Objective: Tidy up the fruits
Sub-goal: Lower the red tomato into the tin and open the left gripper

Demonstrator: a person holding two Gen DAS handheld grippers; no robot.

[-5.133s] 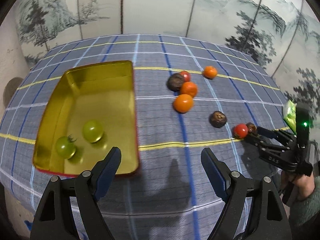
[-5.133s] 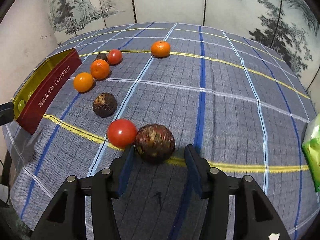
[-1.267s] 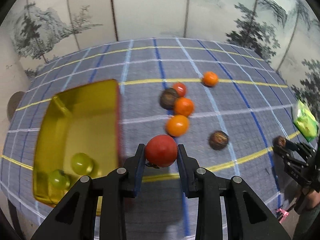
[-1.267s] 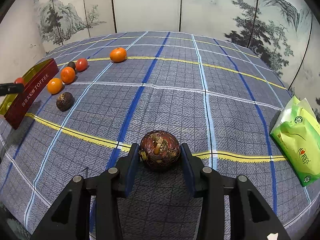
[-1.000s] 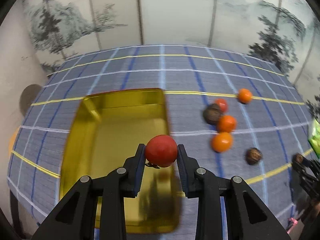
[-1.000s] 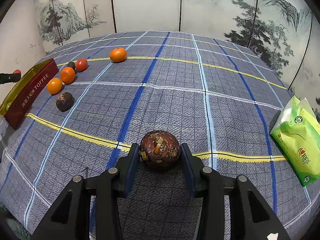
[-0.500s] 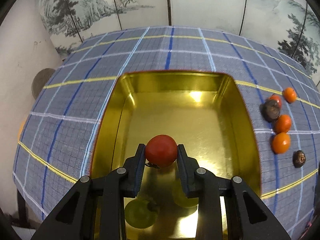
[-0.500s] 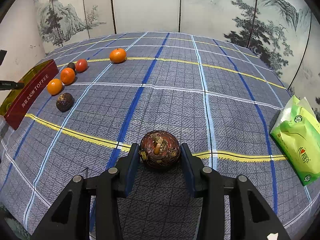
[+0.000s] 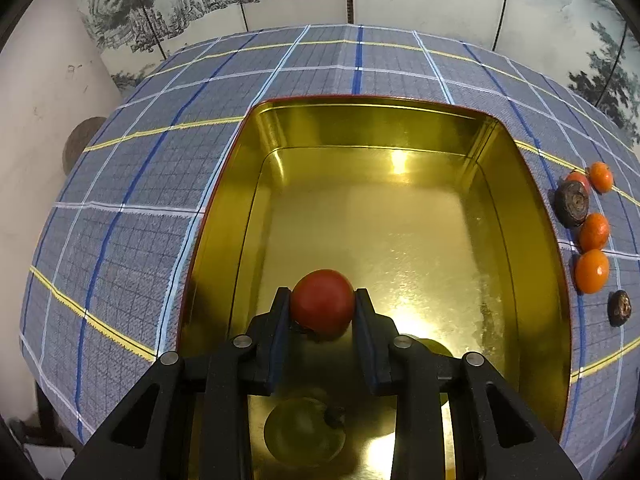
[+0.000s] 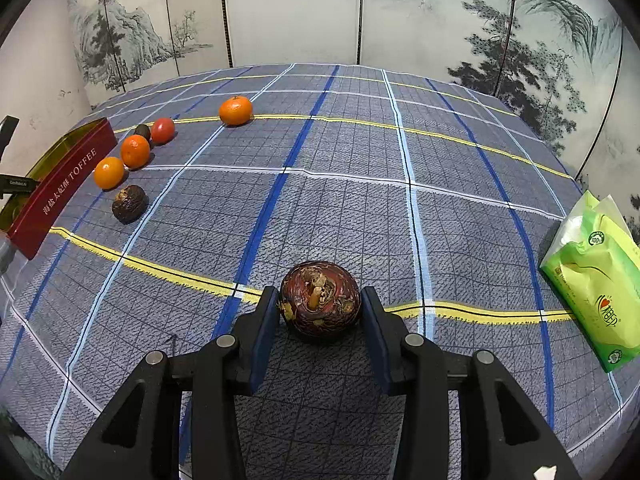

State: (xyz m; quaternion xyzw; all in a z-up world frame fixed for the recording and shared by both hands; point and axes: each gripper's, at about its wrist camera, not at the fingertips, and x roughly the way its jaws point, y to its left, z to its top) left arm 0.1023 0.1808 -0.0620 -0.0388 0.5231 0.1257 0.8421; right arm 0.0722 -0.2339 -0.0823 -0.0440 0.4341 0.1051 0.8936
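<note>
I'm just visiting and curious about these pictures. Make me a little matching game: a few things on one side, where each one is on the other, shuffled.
Things:
1. red tomato
2. dark brown fruit
3. green packet
4. green tomato

Places:
A. lying in the gold tin
B. at the tablecloth's right edge
C. clamped in the left hand-held gripper above the tin
D. between the right hand-held gripper fingers

Pairs: 1-C, 2-D, 3-B, 4-A

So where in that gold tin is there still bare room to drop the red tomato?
The tin's far half is bare, right up to its back wall and both side walls. The near end is crowded: two green fruits, one under the left gripper holding the red tomato, the other behind its right finger.
</note>
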